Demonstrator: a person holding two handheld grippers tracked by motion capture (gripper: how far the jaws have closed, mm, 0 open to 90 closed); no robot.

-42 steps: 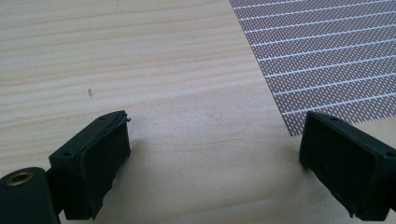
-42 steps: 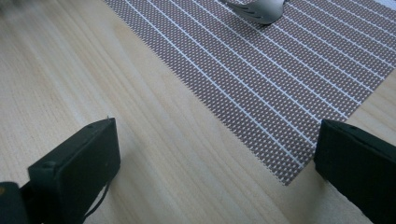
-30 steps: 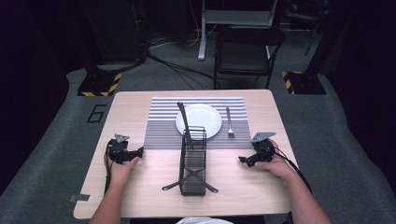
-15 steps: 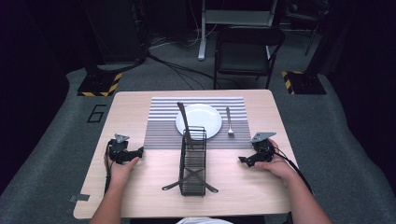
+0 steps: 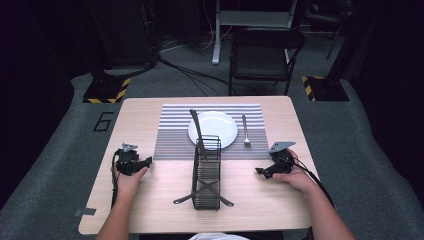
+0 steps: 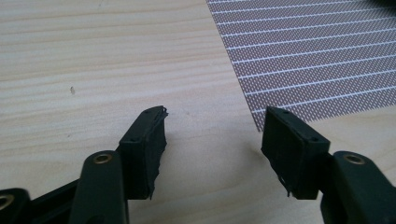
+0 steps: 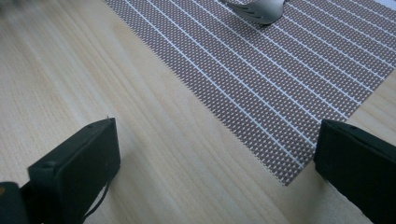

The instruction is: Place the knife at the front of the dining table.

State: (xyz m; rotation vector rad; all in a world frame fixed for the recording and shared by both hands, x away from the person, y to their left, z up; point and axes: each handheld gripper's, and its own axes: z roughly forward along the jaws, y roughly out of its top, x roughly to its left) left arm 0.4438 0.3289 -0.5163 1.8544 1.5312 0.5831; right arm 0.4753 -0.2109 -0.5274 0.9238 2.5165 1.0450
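Resting on bare wood, the left gripper [image 5: 134, 162] sits well left of the wire rack [image 5: 206, 172], jaws apart and empty, beside the striped mat's [image 5: 172, 135] near-left corner. The right gripper [image 5: 270, 169] lies well right of the rack, jaws spread wide with nothing between them, at the mat's near-right corner. Behind the rack, a white plate [image 5: 220, 127] and a fork [image 5: 245, 131] lie on the mat. Open table [image 5: 140, 112] flanks the rack on both sides.
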